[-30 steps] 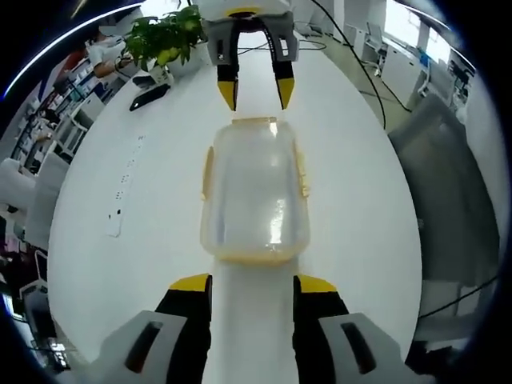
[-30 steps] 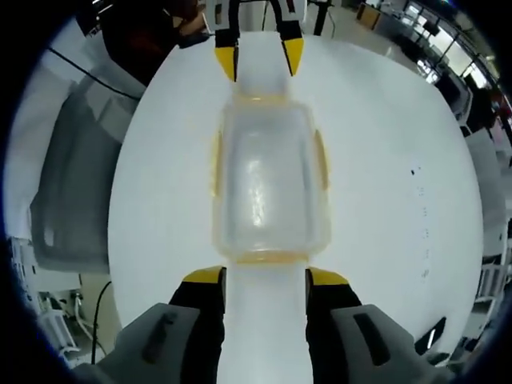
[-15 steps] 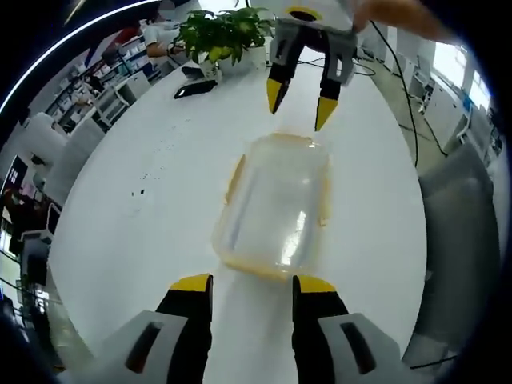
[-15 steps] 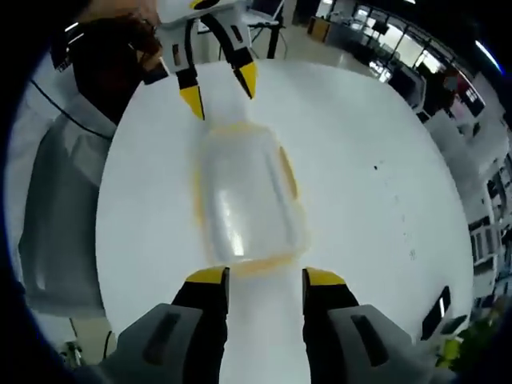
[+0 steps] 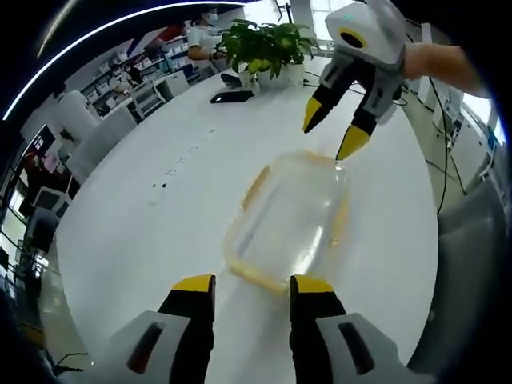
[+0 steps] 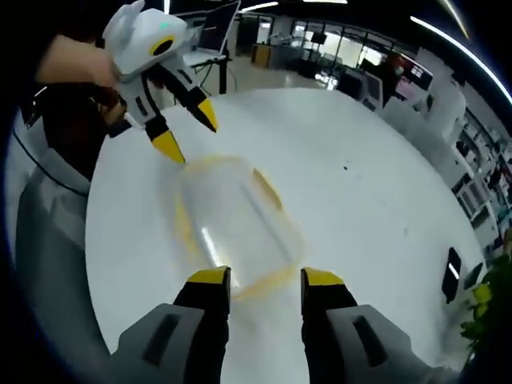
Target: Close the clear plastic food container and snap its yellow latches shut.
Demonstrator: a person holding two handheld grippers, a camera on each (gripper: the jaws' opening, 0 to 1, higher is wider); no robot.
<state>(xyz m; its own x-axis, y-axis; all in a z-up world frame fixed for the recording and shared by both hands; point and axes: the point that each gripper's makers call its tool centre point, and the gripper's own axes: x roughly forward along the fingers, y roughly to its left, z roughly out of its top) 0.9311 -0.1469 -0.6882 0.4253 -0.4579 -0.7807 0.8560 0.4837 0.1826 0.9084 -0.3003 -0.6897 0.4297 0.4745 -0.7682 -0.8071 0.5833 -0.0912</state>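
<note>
The clear plastic container (image 5: pixel 290 218) lies on the white table (image 5: pixel 152 240) with its lid on and yellow latches along its edges; whether they are snapped down I cannot tell. My left gripper (image 5: pixel 253 286) stands open just short of the container's near end. My right gripper (image 5: pixel 330 134) reaches in from the upper right, open, its tips close over the far end. In the right gripper view the container (image 6: pixel 234 222) lies diagonal ahead of the open right gripper (image 6: pixel 266 280), with the left gripper (image 6: pixel 188 132) open at its far corner.
A potted plant (image 5: pixel 264 44) and a dark phone (image 5: pixel 232 96) sit at the table's far side. A grey chair (image 6: pixel 48 240) stands off the table's left edge. Another phone (image 6: pixel 453 274) lies at the right. A person's hand (image 5: pixel 436 64) holds the right gripper.
Both hands have swung sideways around the container, so it now lies diagonal in each view. The container stays put on the table. Both grippers remain open.
</note>
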